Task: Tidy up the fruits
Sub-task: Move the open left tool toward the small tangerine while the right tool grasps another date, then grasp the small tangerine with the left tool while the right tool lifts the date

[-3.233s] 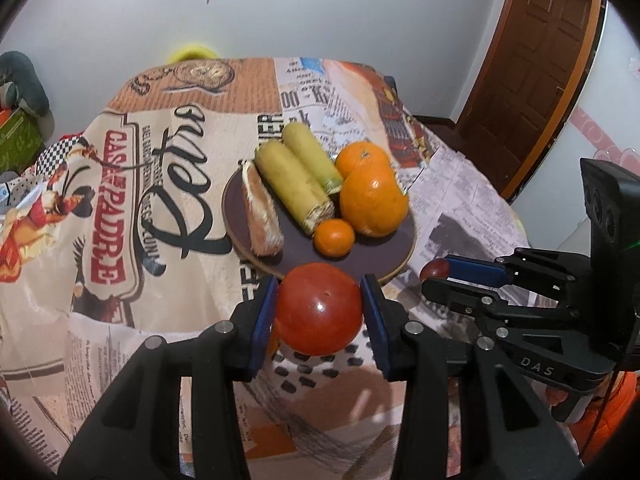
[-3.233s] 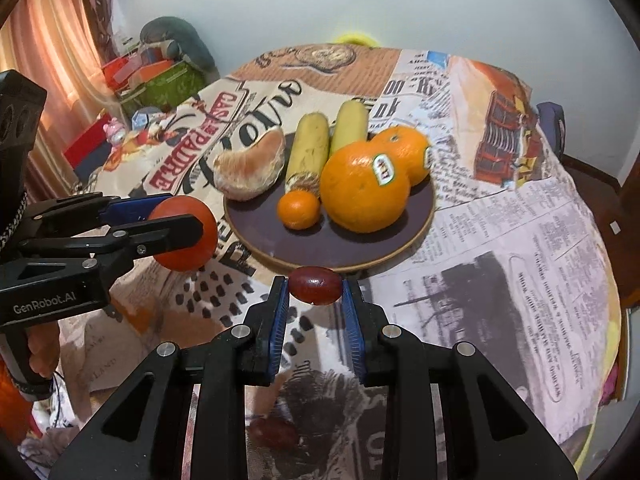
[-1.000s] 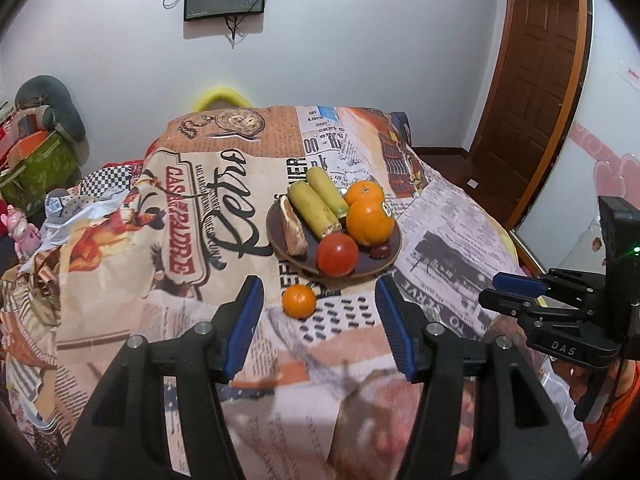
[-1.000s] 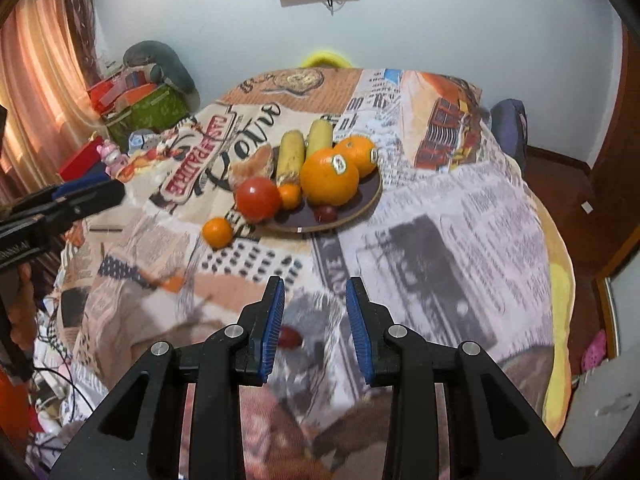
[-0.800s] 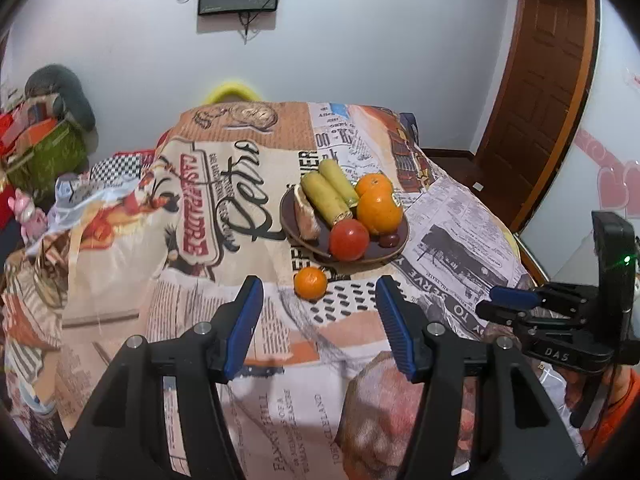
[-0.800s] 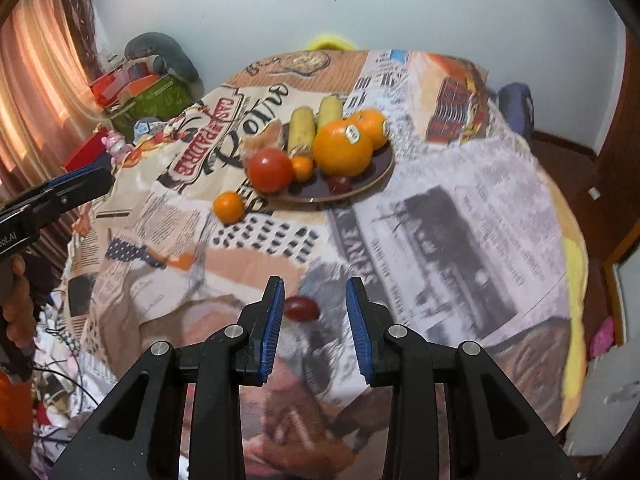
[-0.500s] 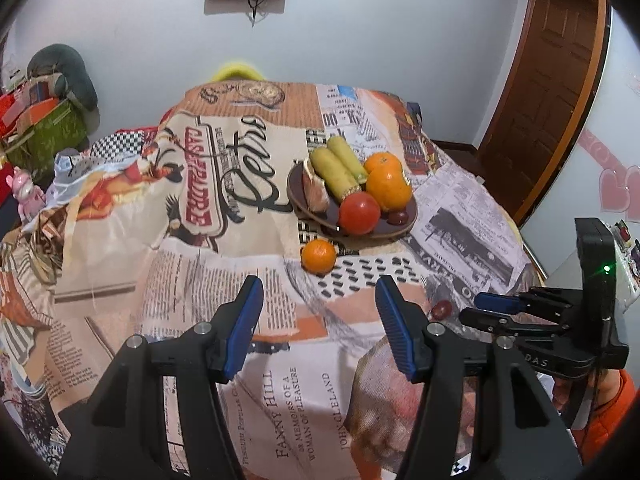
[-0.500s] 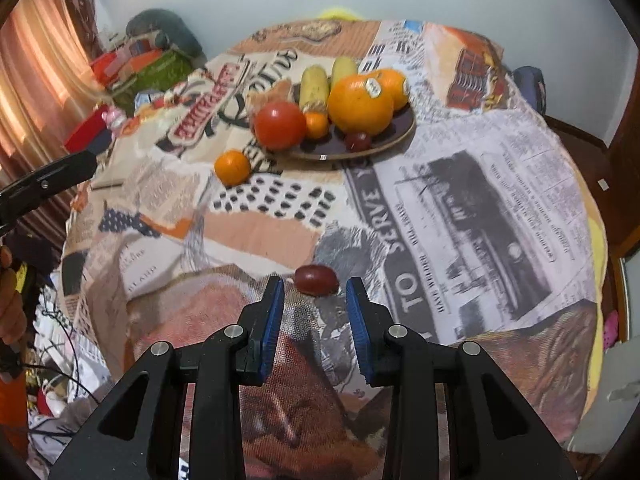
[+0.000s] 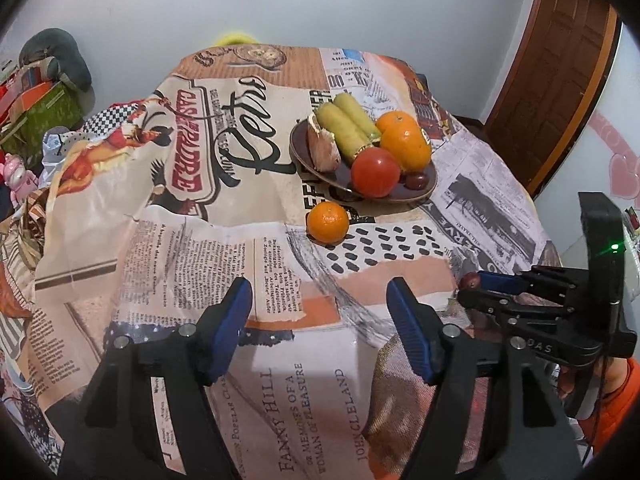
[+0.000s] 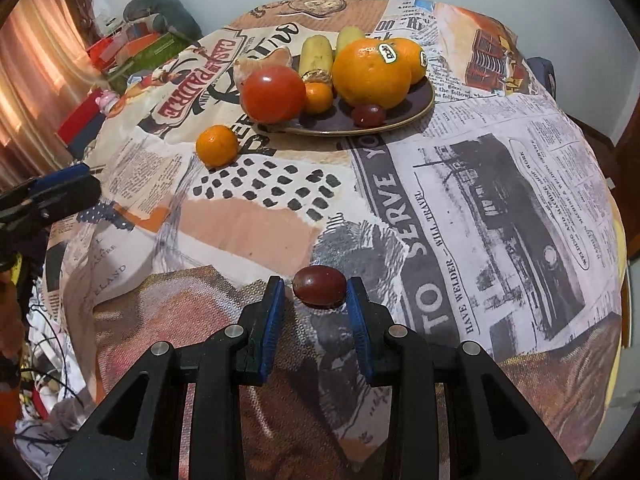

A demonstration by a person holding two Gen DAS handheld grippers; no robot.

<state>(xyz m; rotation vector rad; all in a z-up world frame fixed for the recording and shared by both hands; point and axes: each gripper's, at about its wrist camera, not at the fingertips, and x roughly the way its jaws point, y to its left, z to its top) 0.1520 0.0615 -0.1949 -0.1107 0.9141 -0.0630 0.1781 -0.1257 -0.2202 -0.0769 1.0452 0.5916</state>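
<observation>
While the right tool [image 10: 316,304] sits narrowly parted around a dark grape [image 10: 319,285] on the near worktop [image 10: 500,208], the left tool [image 9: 320,320] gapes wide, empty; a small orange [image 9: 328,222] lies just beside the far plate [image 9: 420,192].

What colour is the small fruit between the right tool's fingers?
Dark red grape, clearest in the right wrist view.

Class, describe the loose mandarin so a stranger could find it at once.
Start at the brown plate of fruit on the printed cloth. Just off its near-left rim, by the black dots, sits the mandarin. It is the only orange fruit lying off the plate.
</observation>
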